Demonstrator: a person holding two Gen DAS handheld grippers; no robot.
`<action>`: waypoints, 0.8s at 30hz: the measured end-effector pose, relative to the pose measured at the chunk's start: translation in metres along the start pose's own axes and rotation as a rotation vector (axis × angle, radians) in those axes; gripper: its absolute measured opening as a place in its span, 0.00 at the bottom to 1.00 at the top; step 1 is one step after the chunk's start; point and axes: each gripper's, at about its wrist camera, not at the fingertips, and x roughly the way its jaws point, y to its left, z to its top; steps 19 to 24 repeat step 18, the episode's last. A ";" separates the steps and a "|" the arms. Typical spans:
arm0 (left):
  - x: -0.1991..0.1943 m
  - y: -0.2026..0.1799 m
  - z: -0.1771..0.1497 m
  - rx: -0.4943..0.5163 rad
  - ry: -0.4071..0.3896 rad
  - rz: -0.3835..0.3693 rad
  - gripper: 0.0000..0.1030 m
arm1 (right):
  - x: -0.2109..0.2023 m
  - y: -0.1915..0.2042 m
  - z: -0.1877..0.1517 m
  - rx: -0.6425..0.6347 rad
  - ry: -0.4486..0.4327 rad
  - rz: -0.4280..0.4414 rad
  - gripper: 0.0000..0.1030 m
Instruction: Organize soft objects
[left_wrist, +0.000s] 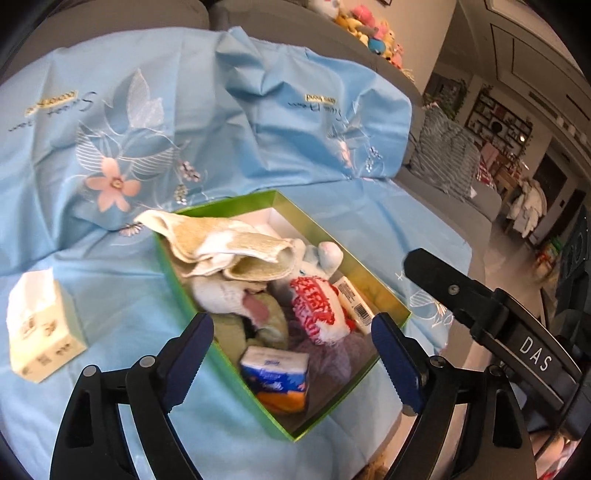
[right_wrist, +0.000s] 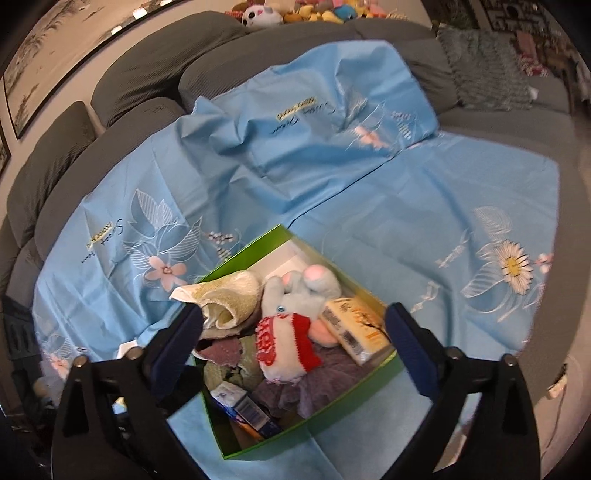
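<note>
Tissue box (left_wrist: 44, 325), left view only

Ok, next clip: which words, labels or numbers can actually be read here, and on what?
"DAS": white letters on the right gripper body, seen from the left wrist view.
Script and yellow logo on the blue sheet: upside down, too blurred.
Red-and-white plush: red lettering, unreadable.
Tissue pack, yellow pack, white box: print and barcodes too small.

Grey sofa (right_wrist: 155, 62) under blue floral cloth (right_wrist: 406, 192); plush toys (right_wrist: 295, 11) along backrest.
</note>
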 end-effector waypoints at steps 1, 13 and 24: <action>-0.004 0.001 -0.001 0.001 -0.005 0.006 0.85 | -0.004 0.001 0.000 -0.005 -0.008 -0.006 0.98; -0.040 0.012 -0.017 -0.032 -0.050 0.036 0.85 | -0.033 0.022 -0.016 -0.054 0.012 -0.045 0.99; -0.052 0.018 -0.025 -0.063 -0.059 0.045 0.85 | -0.042 0.031 -0.023 -0.065 0.015 -0.047 0.99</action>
